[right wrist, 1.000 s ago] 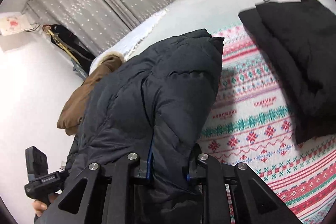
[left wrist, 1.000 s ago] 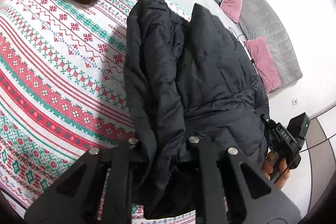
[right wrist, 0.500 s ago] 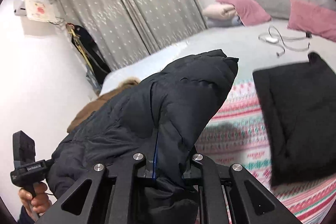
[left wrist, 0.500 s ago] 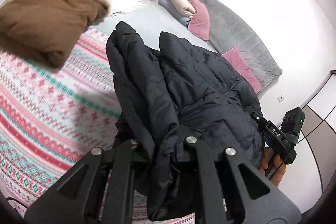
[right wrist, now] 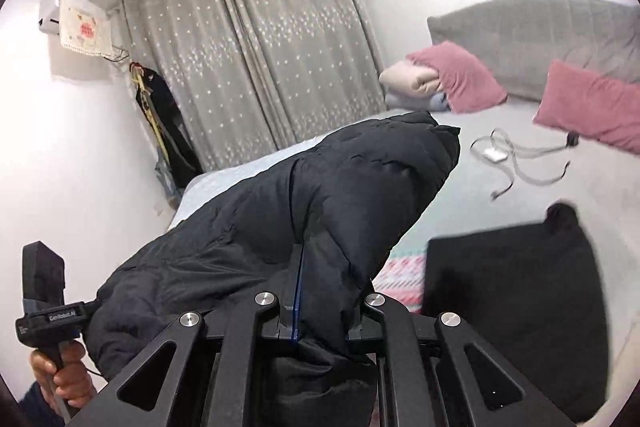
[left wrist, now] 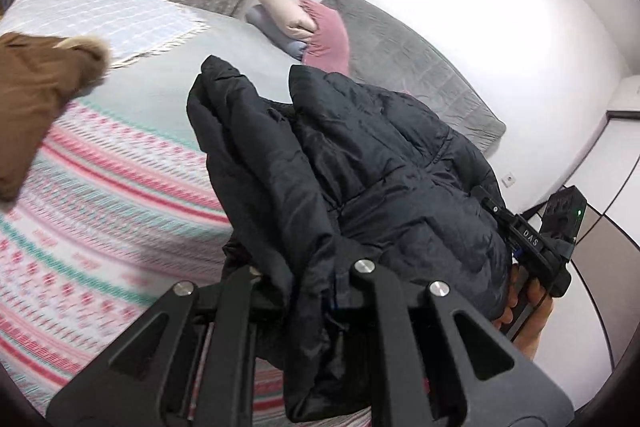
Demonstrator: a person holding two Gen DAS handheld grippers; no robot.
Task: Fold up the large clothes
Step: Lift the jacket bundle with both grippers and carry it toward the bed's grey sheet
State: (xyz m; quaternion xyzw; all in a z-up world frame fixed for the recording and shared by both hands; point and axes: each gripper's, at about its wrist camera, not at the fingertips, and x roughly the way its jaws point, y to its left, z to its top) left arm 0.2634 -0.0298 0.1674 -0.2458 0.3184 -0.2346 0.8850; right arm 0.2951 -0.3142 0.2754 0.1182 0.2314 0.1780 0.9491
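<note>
A black puffer jacket (left wrist: pixel 360 167) hangs folded between my two grippers, lifted above the bed. My left gripper (left wrist: pixel 308 291) is shut on one bunched end of it. My right gripper (right wrist: pixel 320 311) is shut on the other end of the jacket (right wrist: pixel 320 195), which drapes leftward toward the left gripper's handle (right wrist: pixel 44 315). The right gripper's handle shows in the left wrist view (left wrist: pixel 540 247). The fingertips of both grippers are hidden by the fabric.
A bed with a red-green patterned blanket (left wrist: pixel 100 207) lies below. A folded brown coat (left wrist: pixel 36 95) sits at its left. A folded black garment (right wrist: pixel 516 299) lies at the right. Pink pillows (right wrist: pixel 460 75), a grey headboard cushion (right wrist: pixel 540 31), a white charger with cable (right wrist: pixel 496 155) and curtains (right wrist: pixel 248 47) are behind.
Both grippers have lifted the jacket higher and tilted up; the bed has dropped lower in both views and more of the wall and curtains shows.
</note>
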